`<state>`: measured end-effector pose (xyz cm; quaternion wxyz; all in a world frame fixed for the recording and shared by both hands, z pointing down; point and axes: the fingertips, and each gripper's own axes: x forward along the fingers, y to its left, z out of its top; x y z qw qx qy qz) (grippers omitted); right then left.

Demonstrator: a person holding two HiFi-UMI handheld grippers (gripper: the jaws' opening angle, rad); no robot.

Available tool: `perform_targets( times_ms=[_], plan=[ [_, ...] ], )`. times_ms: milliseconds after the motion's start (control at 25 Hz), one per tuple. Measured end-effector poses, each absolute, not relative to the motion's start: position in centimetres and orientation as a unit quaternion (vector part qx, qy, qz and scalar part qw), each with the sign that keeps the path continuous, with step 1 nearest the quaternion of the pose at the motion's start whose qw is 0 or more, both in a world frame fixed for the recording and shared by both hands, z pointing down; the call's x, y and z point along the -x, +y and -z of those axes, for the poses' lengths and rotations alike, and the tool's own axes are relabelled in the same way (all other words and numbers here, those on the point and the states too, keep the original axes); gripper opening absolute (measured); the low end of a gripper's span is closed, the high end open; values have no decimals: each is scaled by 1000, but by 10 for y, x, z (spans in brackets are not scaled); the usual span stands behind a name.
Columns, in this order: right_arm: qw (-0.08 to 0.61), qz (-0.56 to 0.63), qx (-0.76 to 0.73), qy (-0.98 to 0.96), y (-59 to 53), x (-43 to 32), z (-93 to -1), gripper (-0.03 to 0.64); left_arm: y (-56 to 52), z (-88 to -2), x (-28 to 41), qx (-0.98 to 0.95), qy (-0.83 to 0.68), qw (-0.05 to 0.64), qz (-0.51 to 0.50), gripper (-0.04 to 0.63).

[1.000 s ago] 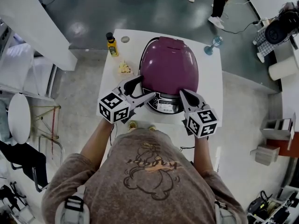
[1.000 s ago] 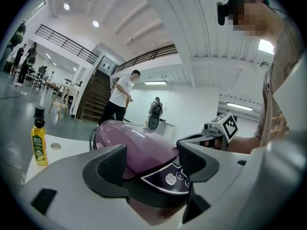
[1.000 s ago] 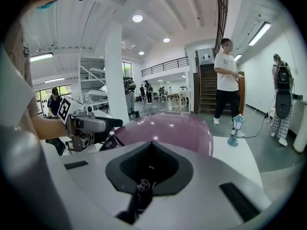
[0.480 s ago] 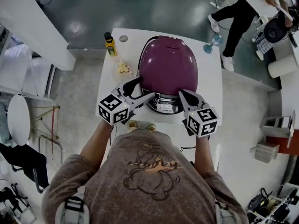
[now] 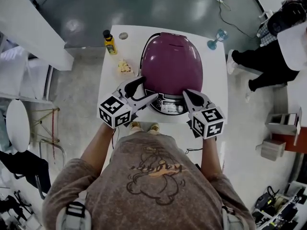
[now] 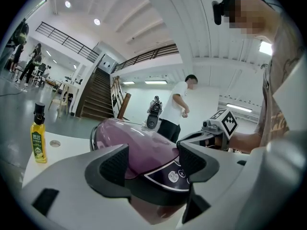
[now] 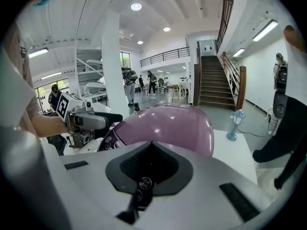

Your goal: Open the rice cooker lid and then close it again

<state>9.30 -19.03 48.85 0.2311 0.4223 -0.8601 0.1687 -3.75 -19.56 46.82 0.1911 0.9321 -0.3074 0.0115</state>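
Observation:
The rice cooker (image 5: 171, 63) has a purple domed lid, which is down, and a dark control panel (image 5: 168, 105) at its near side. It fills the middle of the white table (image 5: 216, 85). My left gripper (image 5: 149, 88) is open at the cooker's front left, its jaws beside the panel with nothing between them. In the left gripper view the lid (image 6: 144, 145) shows through the gap of the left gripper (image 6: 152, 162). My right gripper (image 5: 185, 95) is shut and empty at the cooker's front right. In the right gripper view the closed right gripper (image 7: 151, 147) points at the lid (image 7: 168, 123).
A yellow bottle (image 5: 110, 42) and a small round disc (image 5: 123, 35) stand at the table's far left corner. A crumpled pale scrap (image 5: 124, 67) lies left of the cooker. A blue goblet (image 5: 214, 40) stands at the far right corner. A person (image 5: 268, 56) is on the floor to the right.
The lid has stayed down and both grippers have barely shifted at the cooker's front. The person in the background has walked from the far side to the right of the table.

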Motion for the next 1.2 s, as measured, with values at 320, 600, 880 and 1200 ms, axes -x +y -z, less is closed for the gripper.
perform_targets(
  times_ms=[320, 600, 880, 1200],
  plan=[
    [231, -179, -430, -854, -191, -94, -491, 2, -197, -469, 38, -933, -294, 207, -4, 342],
    [220, -180, -457, -843, -193, -94, -489, 3, -197, -467, 41, -939, -276, 205, -12, 339],
    [200, -175, -473, -840, -190, -97, -489, 3, -196, -469, 39, -937, -281, 207, -13, 339],
    [105, -133, -495, -852, -179, -109, -456, 5, -187, -454, 39, -934, -287, 215, -2, 339]
  ],
)
